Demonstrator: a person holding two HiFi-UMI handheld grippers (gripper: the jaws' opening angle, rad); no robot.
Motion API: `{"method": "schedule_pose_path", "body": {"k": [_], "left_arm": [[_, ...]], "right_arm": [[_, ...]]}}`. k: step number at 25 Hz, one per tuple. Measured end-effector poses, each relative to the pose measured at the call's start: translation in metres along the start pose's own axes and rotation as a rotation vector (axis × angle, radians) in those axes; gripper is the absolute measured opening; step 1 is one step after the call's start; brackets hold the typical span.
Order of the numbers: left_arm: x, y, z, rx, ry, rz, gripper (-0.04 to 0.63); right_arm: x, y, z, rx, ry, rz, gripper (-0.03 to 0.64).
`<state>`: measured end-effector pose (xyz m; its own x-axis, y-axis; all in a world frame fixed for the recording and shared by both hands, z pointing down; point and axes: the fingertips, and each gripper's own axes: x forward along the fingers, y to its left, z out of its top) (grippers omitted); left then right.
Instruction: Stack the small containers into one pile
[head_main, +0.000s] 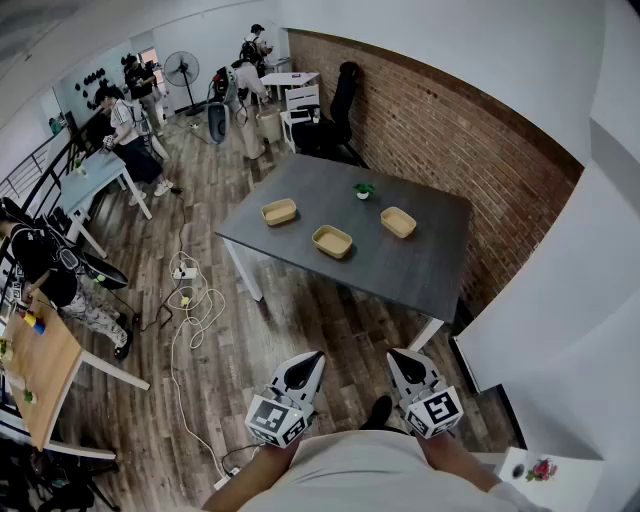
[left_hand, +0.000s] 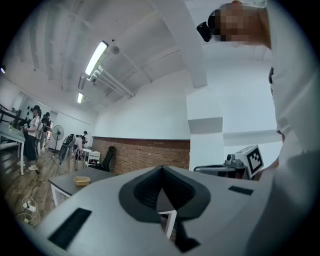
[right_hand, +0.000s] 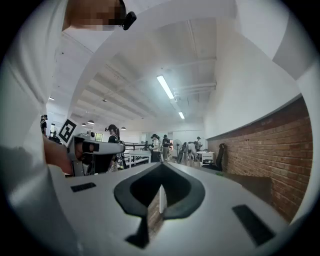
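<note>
Three small tan containers sit unstacked on one dark grey table (head_main: 425, 262), each apart from the others: the left container (head_main: 279, 211), the middle container (head_main: 332, 241) and the right container (head_main: 398, 222). They form a shallow row across the tabletop. The middle one lies nearest the table's near edge, and the left one is towards the left corner. One small green plant (head_main: 363, 190) stands behind them, closer to the far edge. Bare tabletop surrounds every container, with the widest clear stretch at the right end of the table. The brick wall (head_main: 440, 120) runs close along the table's far side. Two grippers are held low by the person's body, well apart from the table. The left gripper (head_main: 305, 366) has its jaws brought together with nothing between them, and the right gripper (head_main: 402, 363) is likewise closed and empty. Open wooden floor (head_main: 330, 320) lies between the grippers and the table's near edge. To the left of that stretch, a tangle of white cables (head_main: 190, 310) lies on the boards. Several people stand at other tables in the far part of the room.
</note>
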<state>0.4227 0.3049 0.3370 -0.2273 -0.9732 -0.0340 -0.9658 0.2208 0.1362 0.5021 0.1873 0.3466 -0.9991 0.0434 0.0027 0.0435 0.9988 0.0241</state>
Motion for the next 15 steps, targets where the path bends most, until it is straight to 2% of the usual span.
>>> {"method": "schedule_pose_path", "body": {"k": [15], "left_arm": [[0.030, 0.006, -0.009, -0.009, 0.024, 0.007, 0.011]], "right_arm": [[0.008, -0.026, -0.007, -0.002, 0.004, -0.007, 0.003]]}}
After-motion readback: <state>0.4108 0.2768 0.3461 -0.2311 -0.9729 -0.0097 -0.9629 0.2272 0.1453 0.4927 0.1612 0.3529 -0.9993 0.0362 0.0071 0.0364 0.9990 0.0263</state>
